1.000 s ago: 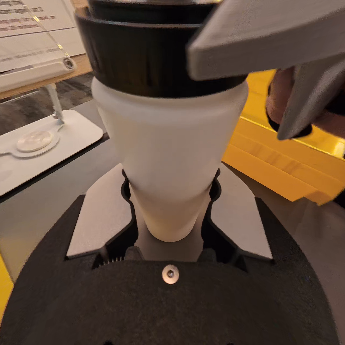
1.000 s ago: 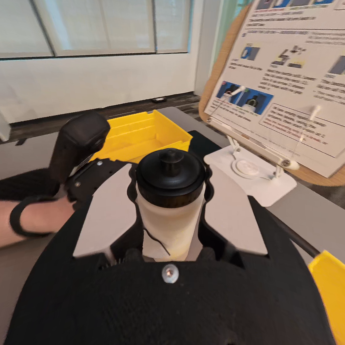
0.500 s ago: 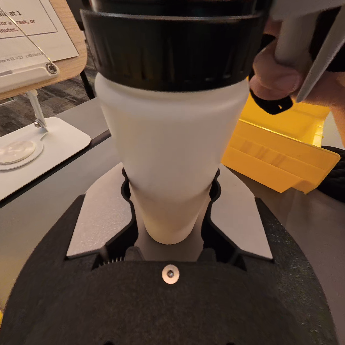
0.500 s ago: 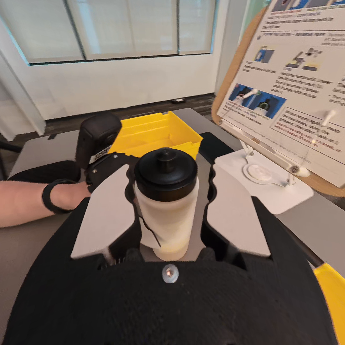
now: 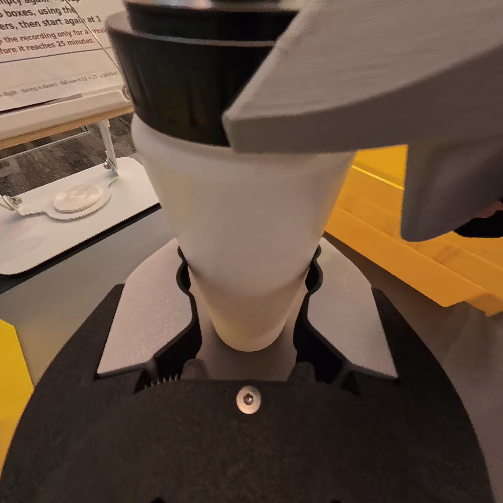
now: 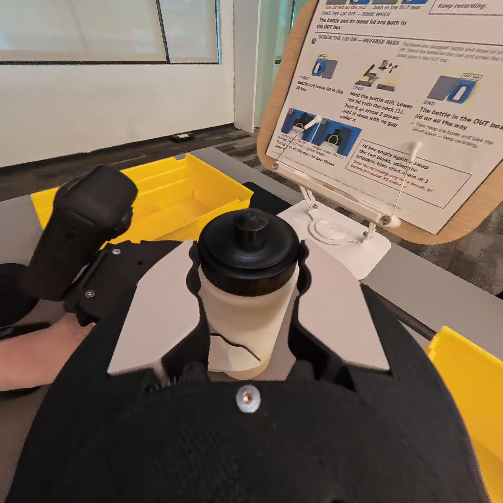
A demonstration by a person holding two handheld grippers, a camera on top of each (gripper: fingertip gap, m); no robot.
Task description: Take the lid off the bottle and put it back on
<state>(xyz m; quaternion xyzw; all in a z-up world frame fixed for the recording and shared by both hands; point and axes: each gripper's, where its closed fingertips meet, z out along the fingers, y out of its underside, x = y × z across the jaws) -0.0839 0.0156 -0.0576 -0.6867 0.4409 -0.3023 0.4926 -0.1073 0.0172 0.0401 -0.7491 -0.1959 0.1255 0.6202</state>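
left gripper [image 5: 249,275] jaws clamp the white bottle [image 5: 245,217] low down; its base is hidden. at 12 o'clock the black lid [image 6: 247,253] sits on, right gripper [image 6: 247,261] jaws flanking it, contact unclear.

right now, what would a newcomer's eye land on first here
First, the white bottle with its black lid on, upright at the centre. The left gripper clamps its body, and the right gripper's jaws flank the lid. Next, the yellow bin behind it and the instruction board on a stand, far right.
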